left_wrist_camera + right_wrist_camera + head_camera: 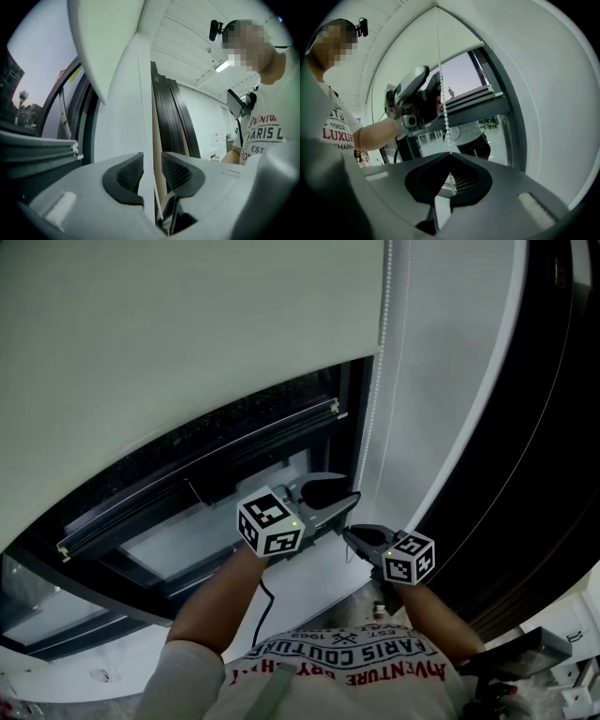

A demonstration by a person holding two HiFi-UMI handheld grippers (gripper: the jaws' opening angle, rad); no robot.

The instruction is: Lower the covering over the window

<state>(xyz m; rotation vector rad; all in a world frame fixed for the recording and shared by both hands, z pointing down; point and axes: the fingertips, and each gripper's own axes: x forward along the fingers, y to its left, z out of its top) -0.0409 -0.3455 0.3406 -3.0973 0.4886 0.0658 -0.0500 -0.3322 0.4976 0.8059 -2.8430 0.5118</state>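
**Blind** (187, 324): white roller type, covering the upper part of the window (216, 531). Its bottom bar (197, 474) sits partway down, with dark frame and glass exposed below it.

**Bead chain** (380, 381): hangs at the right edge of the blind, just beside the white wall.

**Right hand-held gripper** (449, 154): jaw tips closed on the bead chain, low on the visible strand.

**Left hand-held gripper** (152, 171): just above and left of the right one. Its jaws are apart, with a strand of chain running loose between them.

**Step in hand, as judged:** a hand-over-hand pull on the chain.

**Handling advice:**
- Pull straight down along the strand, not outward.
- Close the left jaws before the right lets go.
- Use short, even strokes so the beads don't skip.
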